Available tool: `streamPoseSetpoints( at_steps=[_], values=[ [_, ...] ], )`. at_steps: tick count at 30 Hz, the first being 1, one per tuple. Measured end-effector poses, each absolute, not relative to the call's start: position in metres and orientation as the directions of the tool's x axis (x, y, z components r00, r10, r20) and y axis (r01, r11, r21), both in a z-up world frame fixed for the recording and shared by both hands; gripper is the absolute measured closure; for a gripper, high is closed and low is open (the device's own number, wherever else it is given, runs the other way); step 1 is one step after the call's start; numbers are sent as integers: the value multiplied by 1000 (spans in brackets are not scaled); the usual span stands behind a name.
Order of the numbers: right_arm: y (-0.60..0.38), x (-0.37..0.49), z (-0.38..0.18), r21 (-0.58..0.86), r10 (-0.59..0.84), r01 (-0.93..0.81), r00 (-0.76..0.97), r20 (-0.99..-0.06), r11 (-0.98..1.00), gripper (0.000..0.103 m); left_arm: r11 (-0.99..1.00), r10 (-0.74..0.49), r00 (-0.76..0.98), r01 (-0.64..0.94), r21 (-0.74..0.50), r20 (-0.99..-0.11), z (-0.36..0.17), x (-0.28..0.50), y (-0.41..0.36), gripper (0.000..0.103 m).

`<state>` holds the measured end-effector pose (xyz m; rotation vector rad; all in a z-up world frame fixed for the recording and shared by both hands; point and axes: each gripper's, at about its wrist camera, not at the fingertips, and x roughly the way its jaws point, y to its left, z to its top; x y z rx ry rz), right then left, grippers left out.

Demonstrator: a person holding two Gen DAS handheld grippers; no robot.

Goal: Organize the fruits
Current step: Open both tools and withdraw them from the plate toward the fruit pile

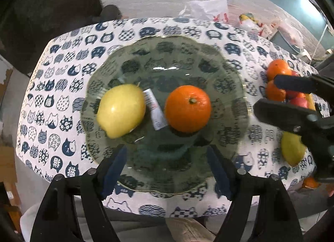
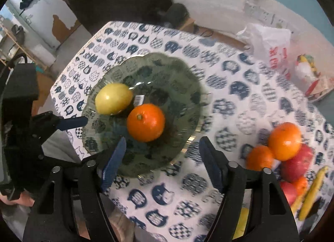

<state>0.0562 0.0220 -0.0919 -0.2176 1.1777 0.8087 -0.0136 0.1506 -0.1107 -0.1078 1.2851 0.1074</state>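
- Left wrist view: my left gripper is spread wide, nothing between its fingers. Straight ahead, the green glass plate holds a glossy orange and, to its left, a smooth yellow lemon, apart.
- Right wrist view: my right gripper is spread too, empty. Fruit pile on the cat-print tablecloth, right of the fingers.

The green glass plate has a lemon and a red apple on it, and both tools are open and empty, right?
Almost. The round fruit beside the lemon on the green glass plate is an orange, not a red apple; the left wrist view shows its orange skin and stem end. The red apples lie off the plate in the pile. Both the left tool and right tool are open and empty.
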Motion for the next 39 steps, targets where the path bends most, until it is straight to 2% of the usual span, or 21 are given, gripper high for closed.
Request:
streamPoseSetpoints(
  at_steps=[7, 9, 17, 27, 39],
  values=[
    [-32, 61, -74, 187, 392, -609, 221, -893, 771, 23, 996, -7, 303, -82, -33, -953, -94, -6, 117, 21],
    [-49, 63, -71, 167, 370, -591, 241, -897, 790, 22, 997, -20, 307, -67, -43, -951, -90, -3, 107, 17],
    [-117, 71, -68, 145, 311, -489, 276, -910, 860, 21, 999, -43, 321, 26, -36, -946, -75, 8, 56, 17],
    [-179, 77, -99, 148, 255, -377, 252, -934, 914, 21, 996, -24, 306, 93, 5, -952, -81, 27, 11, 17],
    [-187, 89, -146, 161, 236, -353, 181, -955, 922, 21, 992, 2, 247, 125, 34, -969, -111, 53, -12, 17]
  ],
)
